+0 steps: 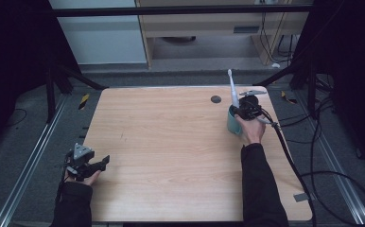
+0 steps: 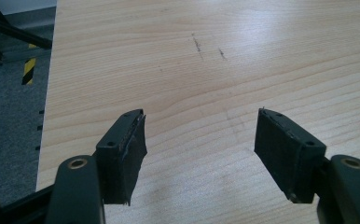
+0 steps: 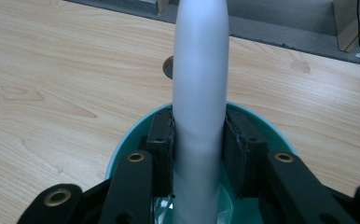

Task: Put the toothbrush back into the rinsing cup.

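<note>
A white electric toothbrush (image 1: 232, 90) stands upright in a teal cup (image 1: 232, 122) near the table's right side. My right gripper (image 1: 243, 111) is shut on the toothbrush handle (image 3: 199, 93), just over the rim of the cup (image 3: 122, 144); both pads press the handle's sides. At the table's left front edge my left gripper (image 1: 106, 161) is held open with nothing between its pads (image 2: 132, 140), over bare wood.
The wooden table (image 1: 171, 142) has a dark round hole (image 1: 215, 99) near its back edge, just behind the cup. A black cable (image 1: 294, 165) trails from my right gripper across the table's right side. Metal rails and grey floor flank the table.
</note>
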Tool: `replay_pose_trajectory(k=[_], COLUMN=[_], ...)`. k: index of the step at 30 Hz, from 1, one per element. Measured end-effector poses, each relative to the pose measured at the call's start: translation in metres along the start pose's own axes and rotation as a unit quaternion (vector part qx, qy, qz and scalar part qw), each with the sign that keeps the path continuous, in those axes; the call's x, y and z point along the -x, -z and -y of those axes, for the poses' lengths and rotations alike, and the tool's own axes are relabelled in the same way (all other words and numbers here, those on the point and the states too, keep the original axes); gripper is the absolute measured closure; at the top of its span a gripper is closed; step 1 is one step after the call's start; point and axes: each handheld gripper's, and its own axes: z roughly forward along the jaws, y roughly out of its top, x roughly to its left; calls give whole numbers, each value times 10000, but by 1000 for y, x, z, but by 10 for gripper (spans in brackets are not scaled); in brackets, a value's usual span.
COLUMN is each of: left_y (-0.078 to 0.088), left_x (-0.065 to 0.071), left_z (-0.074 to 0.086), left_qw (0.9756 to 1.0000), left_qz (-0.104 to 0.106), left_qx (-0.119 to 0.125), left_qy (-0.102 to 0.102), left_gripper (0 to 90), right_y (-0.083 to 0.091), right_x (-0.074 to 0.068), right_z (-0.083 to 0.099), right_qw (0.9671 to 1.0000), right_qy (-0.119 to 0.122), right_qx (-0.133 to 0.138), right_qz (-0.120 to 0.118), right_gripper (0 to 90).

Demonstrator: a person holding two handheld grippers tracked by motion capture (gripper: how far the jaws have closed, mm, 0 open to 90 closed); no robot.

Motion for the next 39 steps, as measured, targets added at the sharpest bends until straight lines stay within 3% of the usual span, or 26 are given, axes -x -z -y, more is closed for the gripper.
replay_pose_trajectory(k=[13, 18, 30, 39], left_y=[0, 0, 0, 0], left_x=[0, 0, 0, 1], left_z=[0, 0, 0, 0], left_qw=[10000, 10000, 10000, 10000], left_qz=[6, 5, 5, 43], left_qx=[3, -1, -2, 7], left_qy=[5, 0, 0, 5], left_gripper=[333, 333, 333, 334], right_y=[-5, -5, 14, 50], right_x=[-1, 0, 1, -4], right_z=[3, 3, -5, -7], right_qw=[9993, 9994, 9997, 9981], right_qy=[-11, -34, -67, -4], right_qx=[-371, -332, 219, 605], right_qz=[-54, -90, -115, -61], right_gripper=[655, 648, 440, 271])
